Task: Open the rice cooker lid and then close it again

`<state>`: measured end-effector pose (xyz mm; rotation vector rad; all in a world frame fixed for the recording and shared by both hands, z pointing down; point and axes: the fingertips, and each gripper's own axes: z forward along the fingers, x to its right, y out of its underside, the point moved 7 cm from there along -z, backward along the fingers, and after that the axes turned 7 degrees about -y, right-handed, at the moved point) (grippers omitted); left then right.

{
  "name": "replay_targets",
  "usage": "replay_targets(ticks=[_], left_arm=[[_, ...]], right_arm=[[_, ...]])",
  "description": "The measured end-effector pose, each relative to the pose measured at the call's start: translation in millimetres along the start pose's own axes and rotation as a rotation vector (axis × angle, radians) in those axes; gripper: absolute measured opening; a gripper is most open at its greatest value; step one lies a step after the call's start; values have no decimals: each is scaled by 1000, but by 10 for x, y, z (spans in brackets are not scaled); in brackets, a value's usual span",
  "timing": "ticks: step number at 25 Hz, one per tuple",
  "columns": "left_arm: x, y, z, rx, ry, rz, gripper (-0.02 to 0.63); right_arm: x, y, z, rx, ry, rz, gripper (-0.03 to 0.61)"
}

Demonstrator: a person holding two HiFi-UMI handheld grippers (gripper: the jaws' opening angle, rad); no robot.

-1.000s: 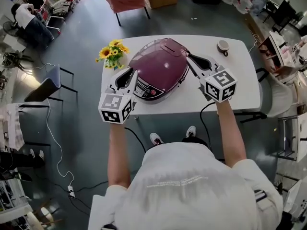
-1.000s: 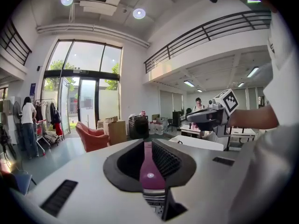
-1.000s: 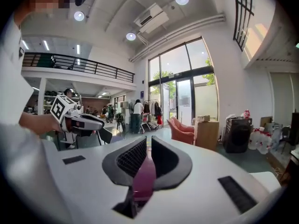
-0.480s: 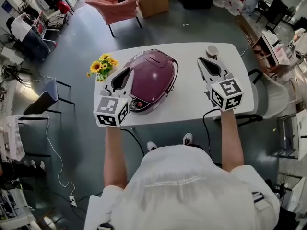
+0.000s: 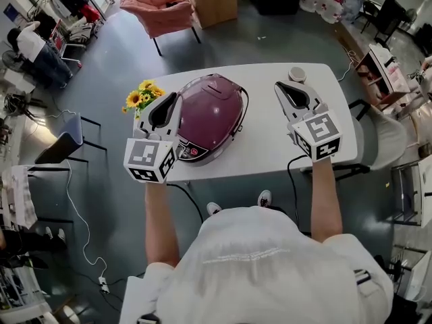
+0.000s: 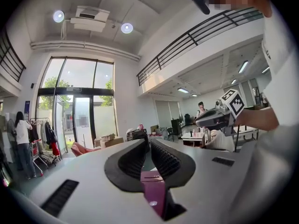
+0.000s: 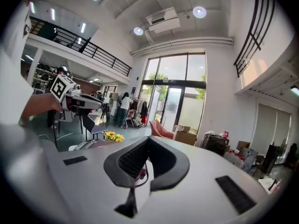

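Note:
The purple rice cooker (image 5: pixel 210 117) stands on the white table (image 5: pixel 270 140) with its lid down. My left gripper (image 5: pixel 173 98) hovers beside the cooker's left side, apart from it; its jaws (image 6: pixel 148 144) stand a narrow gap apart with nothing between them, and the purple lid (image 6: pixel 154 188) shows below them. My right gripper (image 5: pixel 285 86) hangs over bare table to the right of the cooker, well apart from it. In the right gripper view its jaws (image 7: pixel 148 140) meet at the tips and hold nothing.
A bunch of sunflowers (image 5: pixel 140 96) stands at the table's far left corner, just beyond the left gripper. A small round cup (image 5: pixel 297 73) sits at the far edge ahead of the right gripper. A pink chair (image 5: pixel 158 9) and other chairs stand around the table.
Both grippers have risen and drawn off the cooker's sides, the right one further to the right. Both pairs of jaws have narrowed. The lid stays down throughout.

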<state>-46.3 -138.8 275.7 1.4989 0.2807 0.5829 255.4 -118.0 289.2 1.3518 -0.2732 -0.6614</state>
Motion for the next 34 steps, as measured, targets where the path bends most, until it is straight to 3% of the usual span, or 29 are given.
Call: replay_targets(ticks=[11, 34], left_arm=[[53, -10, -11, -20, 0, 33, 49], [97, 133, -57, -58, 12, 8, 49]], right_arm=[[-40, -40, -1, 26, 19, -42, 26], [-97, -40, -14, 41, -10, -34, 26]])
